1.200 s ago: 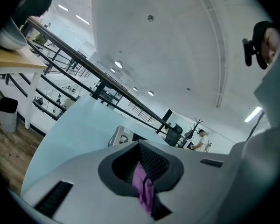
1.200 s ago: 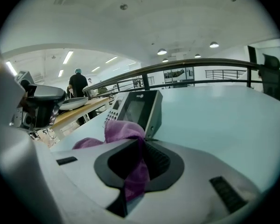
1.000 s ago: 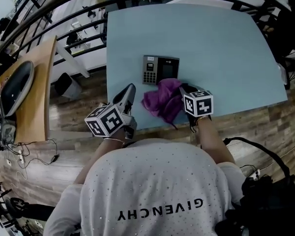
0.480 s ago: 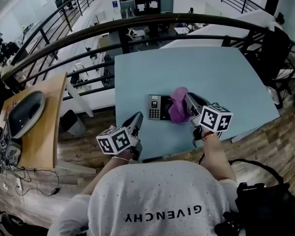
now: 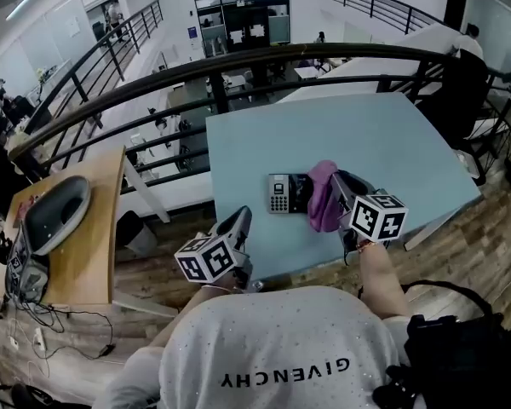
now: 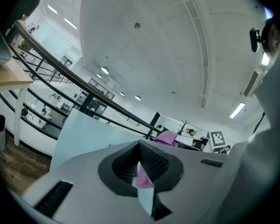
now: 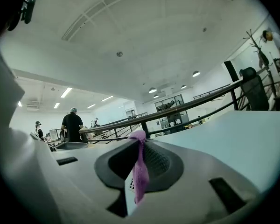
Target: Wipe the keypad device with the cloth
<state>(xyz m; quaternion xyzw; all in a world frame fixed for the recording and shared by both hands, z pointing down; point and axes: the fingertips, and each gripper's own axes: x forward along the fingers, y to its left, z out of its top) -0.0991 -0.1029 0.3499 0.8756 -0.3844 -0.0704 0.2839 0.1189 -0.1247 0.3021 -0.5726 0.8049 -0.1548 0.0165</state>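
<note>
The dark keypad device (image 5: 280,194) lies flat near the middle of the light blue table (image 5: 383,143). A purple cloth (image 5: 323,196) hangs bunched over the device's right part, held up by my right gripper (image 5: 336,186), which is shut on it. In the right gripper view a purple strip of the cloth (image 7: 141,181) is pinched between the jaws of the right gripper (image 7: 140,157). My left gripper (image 5: 242,221) hovers at the table's front edge, left of the device, shut and holding nothing. The left gripper view shows the left gripper (image 6: 139,160) with its jaws together and the cloth (image 6: 167,137) beyond them.
A dark curved railing (image 5: 238,62) runs behind the table. A wooden desk (image 5: 94,245) with a grey curved object (image 5: 55,216) stands to the left, above a plank floor. A black bag (image 5: 460,348) sits at the lower right. People stand in the distance (image 7: 73,125).
The right gripper has carried the cloth from the table in front of the device up onto the device's right side. The head camera has tilted up. The left gripper stayed near the front edge.
</note>
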